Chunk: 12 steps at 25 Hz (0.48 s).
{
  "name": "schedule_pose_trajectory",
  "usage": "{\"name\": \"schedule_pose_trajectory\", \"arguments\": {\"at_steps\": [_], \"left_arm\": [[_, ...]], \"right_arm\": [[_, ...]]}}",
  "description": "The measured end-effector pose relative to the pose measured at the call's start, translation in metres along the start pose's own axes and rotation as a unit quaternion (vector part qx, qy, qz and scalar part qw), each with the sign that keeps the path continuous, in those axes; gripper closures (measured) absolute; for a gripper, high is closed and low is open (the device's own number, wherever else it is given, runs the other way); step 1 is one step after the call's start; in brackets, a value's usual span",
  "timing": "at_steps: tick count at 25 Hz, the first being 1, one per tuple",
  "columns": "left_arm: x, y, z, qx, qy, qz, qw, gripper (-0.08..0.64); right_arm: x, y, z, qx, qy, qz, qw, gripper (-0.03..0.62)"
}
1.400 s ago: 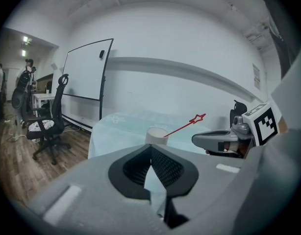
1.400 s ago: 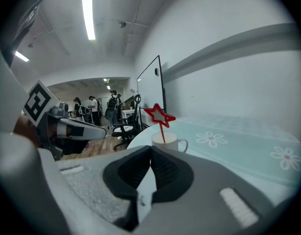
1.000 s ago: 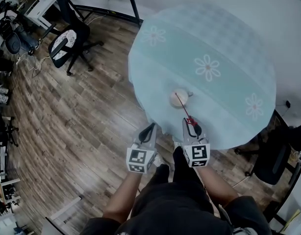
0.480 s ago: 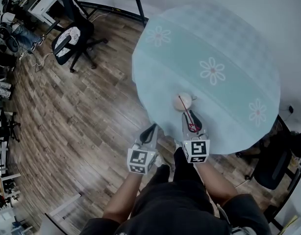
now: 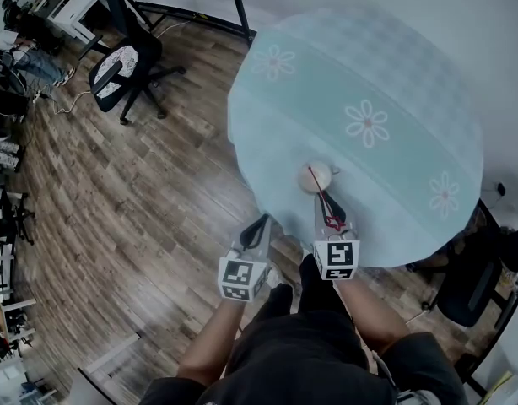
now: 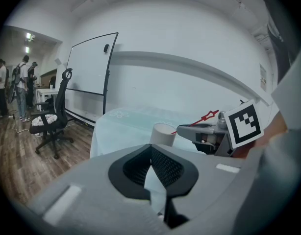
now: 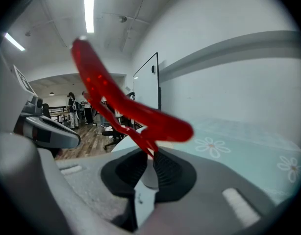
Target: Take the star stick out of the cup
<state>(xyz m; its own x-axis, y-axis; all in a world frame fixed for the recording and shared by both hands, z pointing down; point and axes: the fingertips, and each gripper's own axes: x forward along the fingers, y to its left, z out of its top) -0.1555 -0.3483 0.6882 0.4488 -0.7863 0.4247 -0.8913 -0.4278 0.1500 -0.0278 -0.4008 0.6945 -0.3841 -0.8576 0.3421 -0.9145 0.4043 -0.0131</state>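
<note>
- One red star stick (image 7: 136, 114) is what matters here. Its lower end sits in the white cup (image 5: 313, 175), and its shaft leans out of the cup's mouth toward the person, with the star at the end farthest from the cup.
- The stick's long axis slants from the cup straight back along the line of the right gripper (image 5: 326, 201), so the stick and that gripper point the same way.
- That gripper's fingers (image 7: 166, 168) are closed on the thin shaft just below the star. The star itself stands on the camera side of the grip, away from the cup.
- The fingertips lie just beside the cup on the person's side. I cannot tell whether they touch its rim.
- The left gripper (image 5: 257, 226) hangs farther from the cup, to the cup's left and past the table edge, over the wooden floor. Its fingers are drawn together with nothing between them.
- The cup stands on the round table (image 5: 385, 74), on a pale blue flowered cloth, near the edge closest to the person.
- In my judgement the right side has the job. The stick should come free with a pull up and back along its own slant.
- Nothing holds the cup, so a sideways drag against its rim could tip it.
</note>
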Motion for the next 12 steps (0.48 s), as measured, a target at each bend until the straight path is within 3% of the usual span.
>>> {"name": "schedule_pose_trajectory", "arguments": {"at_steps": [3, 12], "left_arm": [[-0.001, 0.0, 0.0, -0.006, 0.002, 0.0, 1.0, 0.555], [-0.008, -0.001, 0.003, 0.0, -0.005, -0.005, 1.0, 0.555]], "right_arm": [[0.0, -0.001, 0.0, -0.004, 0.001, -0.012, 1.0, 0.569], [-0.009, 0.002, 0.011, -0.004, -0.007, -0.016, 1.0, 0.571]]}}
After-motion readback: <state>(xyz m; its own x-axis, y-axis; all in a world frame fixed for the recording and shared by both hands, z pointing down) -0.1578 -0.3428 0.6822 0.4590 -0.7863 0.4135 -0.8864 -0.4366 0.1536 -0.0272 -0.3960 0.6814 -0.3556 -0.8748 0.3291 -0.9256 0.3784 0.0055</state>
